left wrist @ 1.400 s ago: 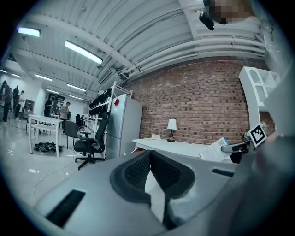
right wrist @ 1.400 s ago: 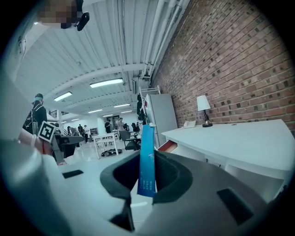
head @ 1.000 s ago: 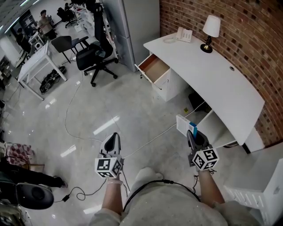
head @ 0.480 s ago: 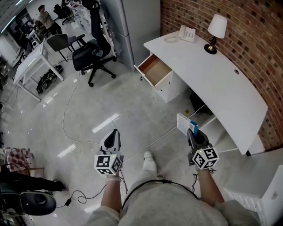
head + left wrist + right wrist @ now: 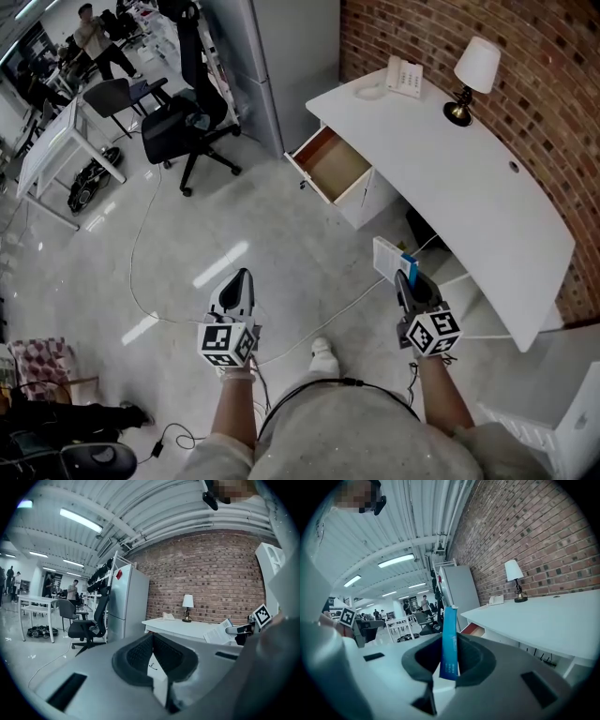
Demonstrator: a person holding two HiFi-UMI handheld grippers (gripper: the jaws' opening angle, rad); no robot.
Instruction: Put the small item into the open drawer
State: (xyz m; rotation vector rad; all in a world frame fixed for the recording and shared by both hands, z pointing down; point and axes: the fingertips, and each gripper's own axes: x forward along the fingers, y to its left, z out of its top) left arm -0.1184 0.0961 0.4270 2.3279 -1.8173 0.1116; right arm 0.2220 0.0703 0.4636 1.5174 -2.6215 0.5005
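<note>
The small item (image 5: 388, 260) is a flat white and blue packet. My right gripper (image 5: 404, 277) is shut on it and holds it upright on its edge, as the right gripper view shows: the packet (image 5: 449, 641) stands between the dark pads (image 5: 471, 656). The open drawer (image 5: 333, 165), wood-brown inside, sticks out from the left end of the white desk (image 5: 469, 178), well ahead of both grippers. The drawer (image 5: 474, 630) also shows past the packet. My left gripper (image 5: 241, 277) hangs over the bare floor with its jaws shut and nothing in them (image 5: 152, 639).
A lamp (image 5: 472, 72) and a telephone (image 5: 405, 78) stand on the desk. A black office chair (image 5: 183, 117) and a tall grey cabinet (image 5: 281, 56) lie beyond the drawer. A cable (image 5: 141, 262) runs across the shiny floor. People stand by tables at the far left.
Both grippers have been carried forward across the floor toward the desk, so the drawer lies nearer. The packet stays in the right gripper. A shoe has come into view below.
</note>
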